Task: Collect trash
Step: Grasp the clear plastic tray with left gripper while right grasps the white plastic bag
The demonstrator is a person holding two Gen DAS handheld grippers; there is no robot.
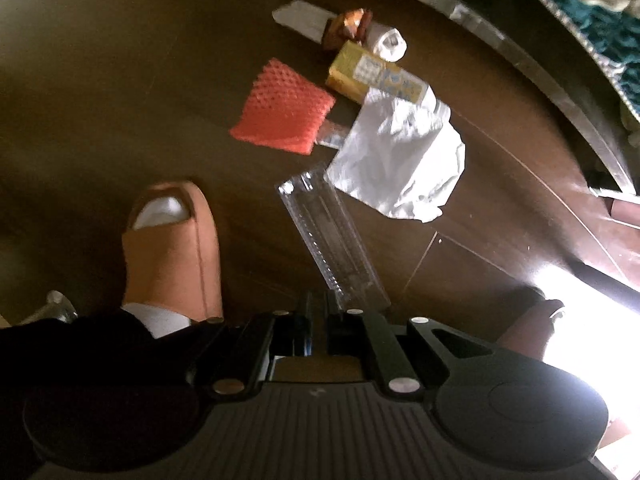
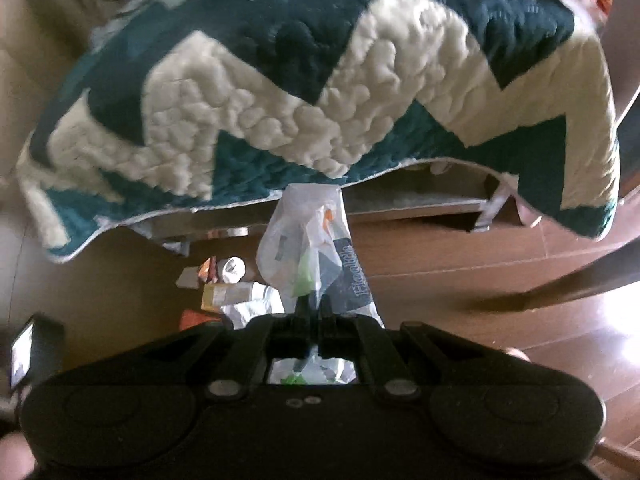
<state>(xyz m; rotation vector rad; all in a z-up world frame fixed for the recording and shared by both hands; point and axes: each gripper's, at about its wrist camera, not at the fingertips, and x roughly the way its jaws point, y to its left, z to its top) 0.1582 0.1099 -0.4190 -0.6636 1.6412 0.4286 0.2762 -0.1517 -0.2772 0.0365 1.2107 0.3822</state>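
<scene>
Reading "Health" on plastic bag (image 2: 320,248) — right gripper (image 2: 314,312) jaws clamped

Net pouch (image 1: 282,108) left of carton (image 1: 374,76).

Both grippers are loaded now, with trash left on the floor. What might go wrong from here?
1. The left gripper pinches only the end of the clear ribbed plastic tray; it may slip out.
2. The right gripper pinches the thin translucent printed plastic bag by a small fold; it could tear or slide free.
3. The orange slipper stands near the orange foam net.
</scene>
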